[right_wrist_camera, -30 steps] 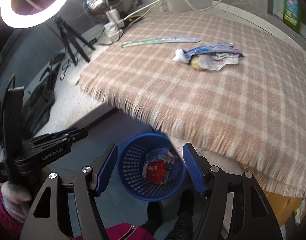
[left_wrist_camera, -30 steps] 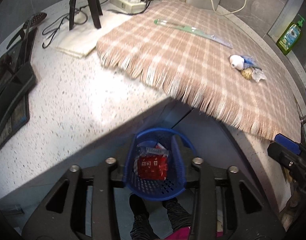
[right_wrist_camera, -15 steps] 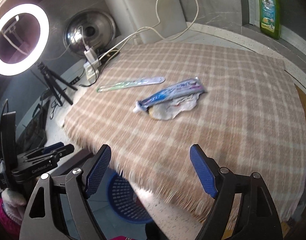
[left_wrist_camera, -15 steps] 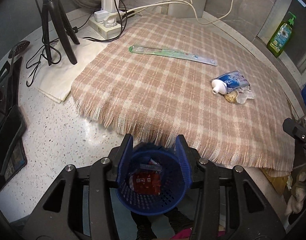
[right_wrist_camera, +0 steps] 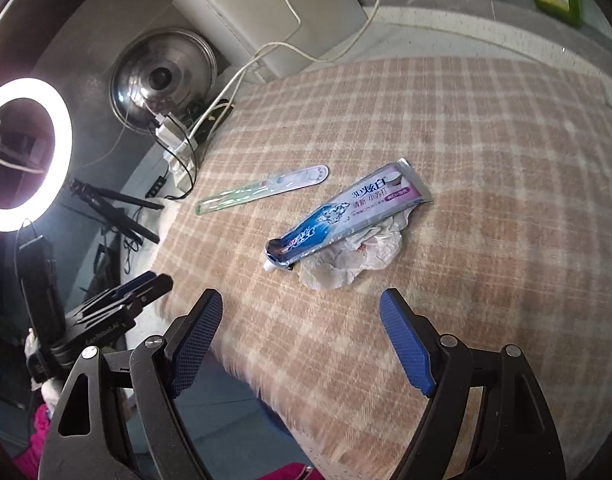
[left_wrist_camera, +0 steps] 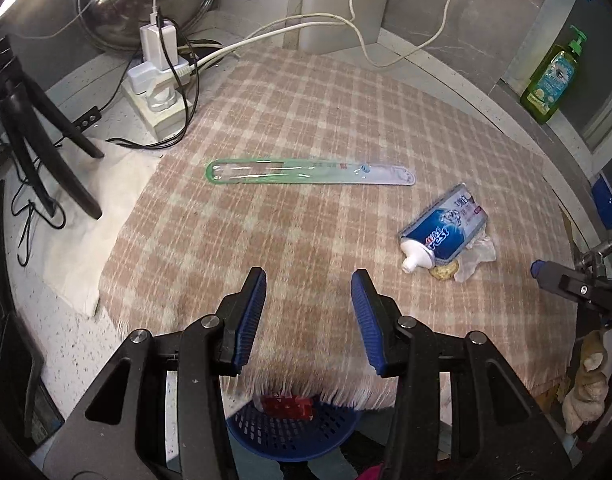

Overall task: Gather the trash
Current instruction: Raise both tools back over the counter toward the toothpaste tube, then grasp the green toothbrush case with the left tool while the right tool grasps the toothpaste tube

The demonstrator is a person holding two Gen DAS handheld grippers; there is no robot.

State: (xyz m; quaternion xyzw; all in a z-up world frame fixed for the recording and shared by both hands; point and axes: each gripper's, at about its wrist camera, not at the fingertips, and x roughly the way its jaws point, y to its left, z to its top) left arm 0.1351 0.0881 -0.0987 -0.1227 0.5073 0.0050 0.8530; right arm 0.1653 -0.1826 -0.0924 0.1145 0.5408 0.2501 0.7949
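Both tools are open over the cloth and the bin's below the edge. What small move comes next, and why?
Probably ease the right tool forward and down onto the crumpled wrapper beside the toothpaste tube. It lies just ahead of that tool, whose jaws stand open and empty, while the blue basket already holds a red packet.

A speckled counter carries a checked cloth and power strip.

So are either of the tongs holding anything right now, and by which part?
Nothing is held. The left tongs and right tongs are both open and empty above the checked cloth; the toothpaste tube lies untouched.
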